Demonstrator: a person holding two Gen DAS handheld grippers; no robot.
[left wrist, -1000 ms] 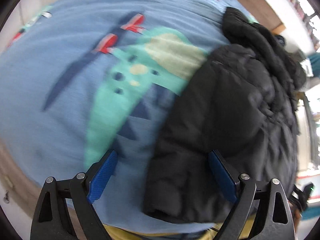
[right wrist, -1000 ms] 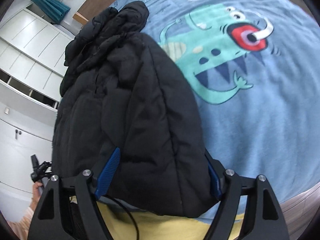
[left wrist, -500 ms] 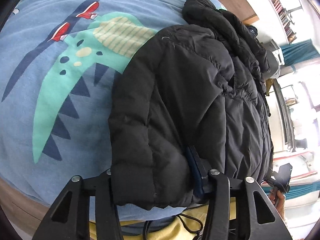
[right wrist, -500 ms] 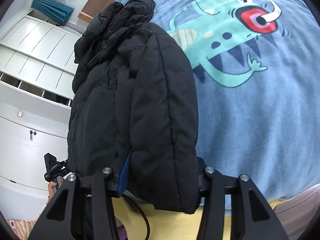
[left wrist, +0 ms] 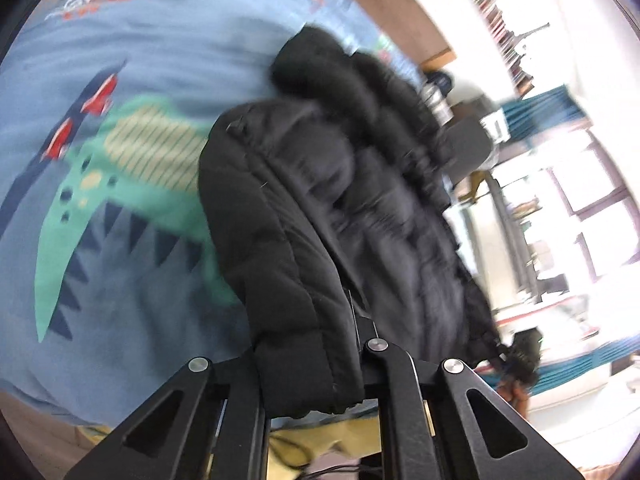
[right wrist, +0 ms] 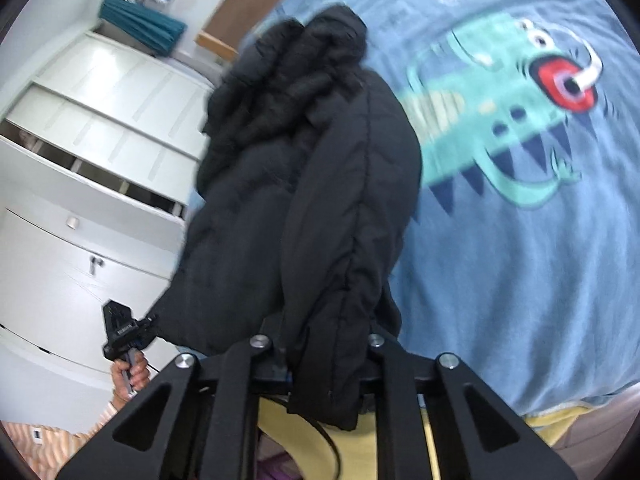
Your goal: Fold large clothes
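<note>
The black puffer jacket lies on the bed with its near hem gathered into both grippers; the left gripper is clamped on one corner of the hem, its jaws drawn in tight against the padded cloth, and the right gripper is clamped on the other corner in the same way. The jacket already looks narrowed, its sides seemingly turned in along its length, with the hood bunched at the far end; so the lengthwise fold appears done, and what is likely left is to carry the held hem toward the hood and lay it down, then flatten the bundle. The near end seems raised off the cover, though blur makes that hard to judge.

The surface is a blue bedspread printed with a teal toothed monster; a yellow sheet shows at the near edge. To one side stand white cupboards with drawers; on the other side are bright windows and bookshelves, much washed out.
</note>
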